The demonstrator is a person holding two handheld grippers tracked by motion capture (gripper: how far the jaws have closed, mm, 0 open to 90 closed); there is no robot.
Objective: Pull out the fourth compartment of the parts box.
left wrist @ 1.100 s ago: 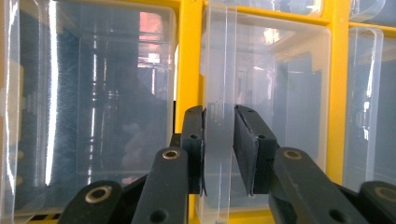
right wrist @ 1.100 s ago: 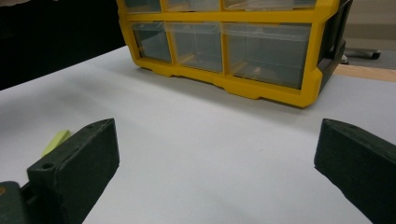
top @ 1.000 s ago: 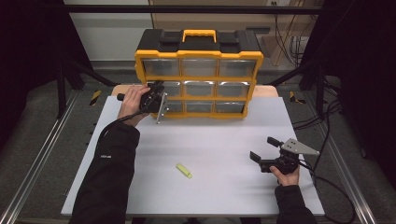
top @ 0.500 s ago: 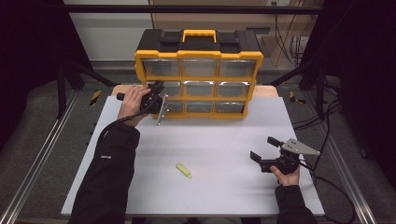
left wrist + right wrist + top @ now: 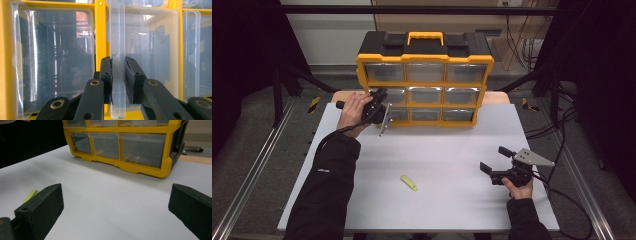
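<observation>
A yellow and black drawer organizer point(image 5: 424, 65) with clear drawers stands at the back of the white table point(image 5: 452, 145). My left gripper point(image 5: 381, 97) is at its left column, about the middle row. In the left gripper view the jaws of my left gripper point(image 5: 118, 65) are closed on the clear handle tab point(image 5: 117, 37) of a drawer point(image 5: 150, 37), pads touching both sides. The drawer front looks flush with the yellow frame. My right gripper point(image 5: 495, 159) rests low over the table at the front right, open wide with nothing between its fingers point(image 5: 41, 205). A small yellow piece point(image 5: 409, 183) lies on the table in front.
The yellow piece point(image 5: 30, 195) lies just left of my right gripper's left jaw. The organizer point(image 5: 140, 147) stands ahead of that gripper across bare white table. Cables trail off the table's right edge point(image 5: 562, 195). Metal rails run along both sides.
</observation>
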